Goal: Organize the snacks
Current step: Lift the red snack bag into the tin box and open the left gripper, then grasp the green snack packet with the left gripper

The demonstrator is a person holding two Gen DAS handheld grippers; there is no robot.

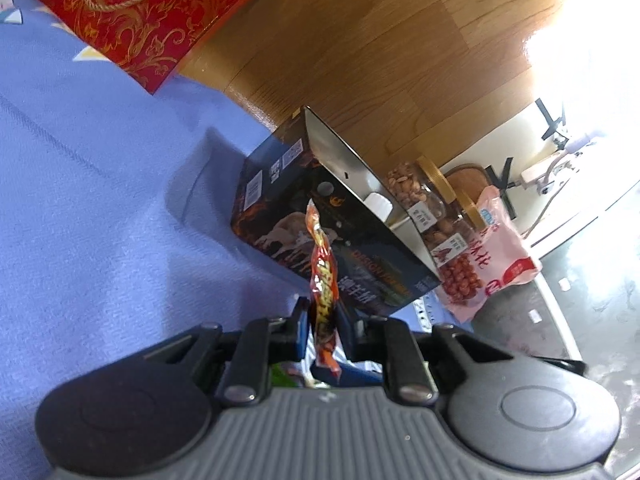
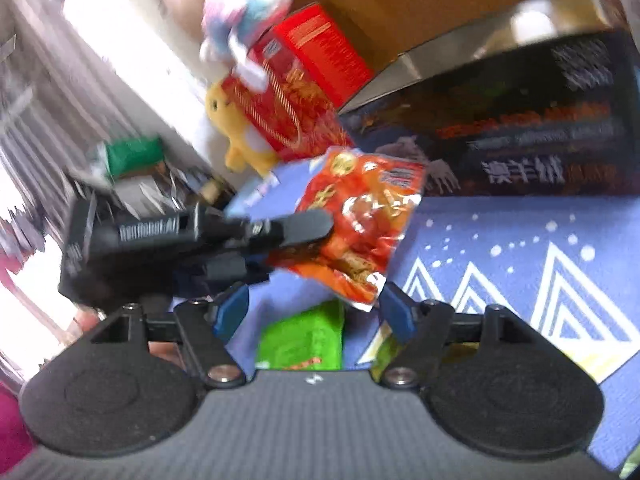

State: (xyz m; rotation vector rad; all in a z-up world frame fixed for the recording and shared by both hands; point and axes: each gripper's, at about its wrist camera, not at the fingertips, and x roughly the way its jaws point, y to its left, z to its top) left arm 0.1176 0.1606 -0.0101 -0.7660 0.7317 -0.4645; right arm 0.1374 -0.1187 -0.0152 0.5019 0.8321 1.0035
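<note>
My left gripper (image 1: 323, 320) is clamped on a red-orange snack packet (image 1: 322, 276), both fingers pressed flat against its faces. In the left wrist view I see the packet edge-on: its long axis runs straight out along the fingers, from 6 o'clock up toward 12 o'clock, with the free end pointing at the dark open box (image 1: 340, 236) ahead. The packet is held off the blue patterned cloth (image 1: 100, 220); its far tip overlaps the box front in the view, and I cannot tell whether they touch.

In the right wrist view the same packet (image 2: 360, 224) shows its broad printed face, tilted, with the left gripper (image 2: 316, 232) entering from 9 o'clock and gripping its left edge. My right gripper (image 2: 316, 312) has its blue fingers (image 2: 232, 312) spread wide, holding nothing. A green snack pack (image 2: 304, 340) lies on the cloth between those fingers, below the held packet.

The dark open box sits at 1 o'clock in the right wrist view, its lid raised. At 11 o'clock stand a red gift bag (image 2: 296, 120) and a yellow plush toy (image 2: 236, 128). In the left wrist view, at 3 o'clock beyond the box, are a jar of nuts (image 1: 416, 192) and a pink snack bag (image 1: 496, 248).
</note>
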